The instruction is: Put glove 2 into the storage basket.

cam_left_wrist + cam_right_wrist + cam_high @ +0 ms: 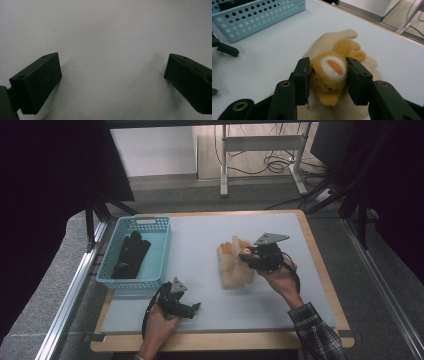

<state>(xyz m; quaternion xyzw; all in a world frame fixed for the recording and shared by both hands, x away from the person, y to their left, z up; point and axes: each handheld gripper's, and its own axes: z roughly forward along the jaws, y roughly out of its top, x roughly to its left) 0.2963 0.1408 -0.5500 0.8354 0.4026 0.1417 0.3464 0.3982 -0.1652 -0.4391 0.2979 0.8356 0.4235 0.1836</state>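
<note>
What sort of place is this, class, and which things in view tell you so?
Probably a lab recording station: dark curtains around a table, loose cables on the floor, and hand-held grippers, the right gripper clamping a plush toy.

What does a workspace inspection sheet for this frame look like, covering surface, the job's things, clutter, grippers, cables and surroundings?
Surface: pale grey mat on a wood-edged table.
Job's things: cream and yellow plush mitten with a bear face, right of centre, clamped at the bear's head.
Clutter: light blue perforated basket at the mat's left edge, black gloves inside.
Grippers: right gripper shut on the plush mitten; left gripper at the near edge, jaws wide apart over bare mat, holding nothing.
Cables: a black cable trails from each gripper; more cables on the floor beyond.
Surroundings: metal table frame behind, dark curtains at both sides, aluminium rails alongside.
</note>
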